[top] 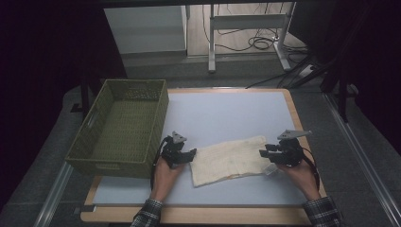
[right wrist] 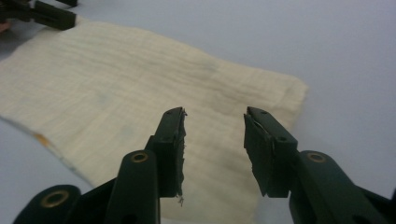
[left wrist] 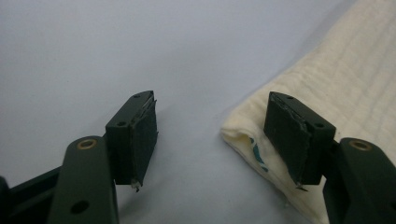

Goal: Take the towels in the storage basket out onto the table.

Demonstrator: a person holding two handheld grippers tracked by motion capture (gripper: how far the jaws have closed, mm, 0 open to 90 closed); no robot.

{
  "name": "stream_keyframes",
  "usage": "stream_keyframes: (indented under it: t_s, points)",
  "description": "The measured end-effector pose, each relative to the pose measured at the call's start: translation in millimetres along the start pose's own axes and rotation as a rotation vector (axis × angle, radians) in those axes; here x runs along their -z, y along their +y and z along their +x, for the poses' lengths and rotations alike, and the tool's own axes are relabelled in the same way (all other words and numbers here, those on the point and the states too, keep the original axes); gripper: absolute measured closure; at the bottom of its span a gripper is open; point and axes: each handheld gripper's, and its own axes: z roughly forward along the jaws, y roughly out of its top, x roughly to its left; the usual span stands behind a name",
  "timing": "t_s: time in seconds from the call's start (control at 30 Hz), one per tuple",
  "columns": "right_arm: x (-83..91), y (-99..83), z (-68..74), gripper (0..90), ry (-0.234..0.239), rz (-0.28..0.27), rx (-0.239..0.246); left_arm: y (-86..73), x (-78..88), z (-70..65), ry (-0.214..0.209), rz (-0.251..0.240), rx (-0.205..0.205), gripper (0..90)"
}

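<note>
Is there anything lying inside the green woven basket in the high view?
No, the green woven basket shows only its bare woven floor, while the cream cloth lies on the table beside it.

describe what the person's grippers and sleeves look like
Both grippers, left gripper and right gripper, are black, each topped by a grey three-cornered plate, with a dark cable trailing back. Their fingers are blocky, dark, with brass-ringed pivots. Sleeves are plaid.

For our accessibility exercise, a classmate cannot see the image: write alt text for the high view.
A person at a pale table holds the left gripper and right gripper, jaws open, at opposite ends of a folded cream cloth lying flat. An empty green woven basket stands left of the cloth. Plaid sleeves enter from the bottom.
</note>
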Motion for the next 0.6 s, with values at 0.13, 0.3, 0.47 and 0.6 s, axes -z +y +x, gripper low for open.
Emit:
stream_keyframes:
  t_s: [0.13,0.3,0.47,0.6]
  points:
    - [-0.7,-0.3,15.0,54.1,0.030,-0.007,0.019,-0.1,-0.2,0.1,-0.003,-0.001,0.000,34.1]
    - [-12.2,-1.6,33.7,52.9,0.073,0.005,0.052,0.0,-0.8,0.0,-0.014,0.002,-0.005,31.0]
    - [-27.3,-1.0,54.4,53.0,0.121,0.017,0.087,0.0,-0.9,0.0,-0.017,0.002,-0.006,30.1]
    - [-39.5,1.3,76.0,55.2,0.163,0.028,0.132,-0.1,-0.9,-0.1,-0.016,0.002,-0.007,30.2]
